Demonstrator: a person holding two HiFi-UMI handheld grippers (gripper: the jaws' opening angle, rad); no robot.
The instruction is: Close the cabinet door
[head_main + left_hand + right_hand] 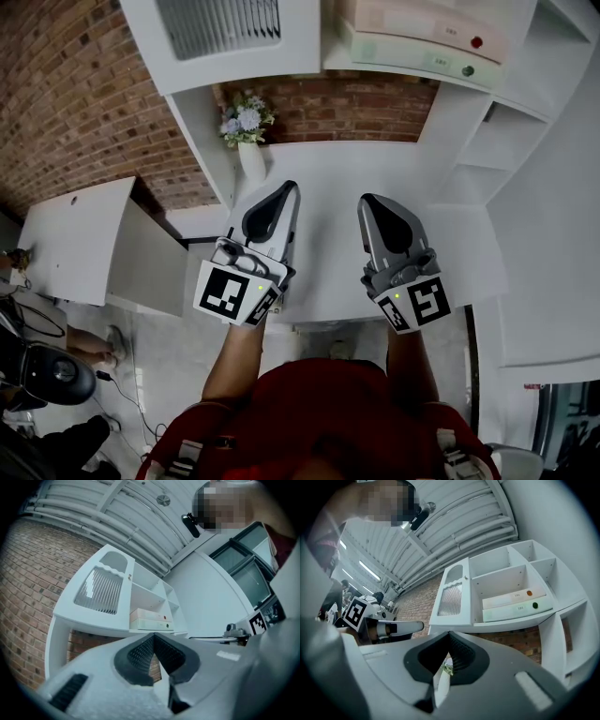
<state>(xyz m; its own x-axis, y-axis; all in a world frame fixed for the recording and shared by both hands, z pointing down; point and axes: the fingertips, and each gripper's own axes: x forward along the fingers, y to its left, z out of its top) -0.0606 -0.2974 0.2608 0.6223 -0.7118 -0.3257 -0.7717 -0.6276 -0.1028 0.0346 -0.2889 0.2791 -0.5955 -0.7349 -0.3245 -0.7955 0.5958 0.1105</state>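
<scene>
Cabinet door [220, 28] lies beyond left hand-held gripper [286, 187] and right hand-held gripper [367, 200], both closed.

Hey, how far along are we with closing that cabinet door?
Done, it seems: the ribbed door sits flush with the shelves. In hand: nothing. The left gripper and right gripper are shut and empty above the desk, off the door. Left: apparently nothing.

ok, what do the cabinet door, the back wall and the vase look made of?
The cabinet door: matte white frame, painted wood or laminate. Its centre panel looks like ribbed glass or plastic, going by the fine parallel ridges.
The wall: rough red-brown brick with visible mortar joints.
The vase: smooth plain white, probably glazed ceramic, could be plastic.
</scene>
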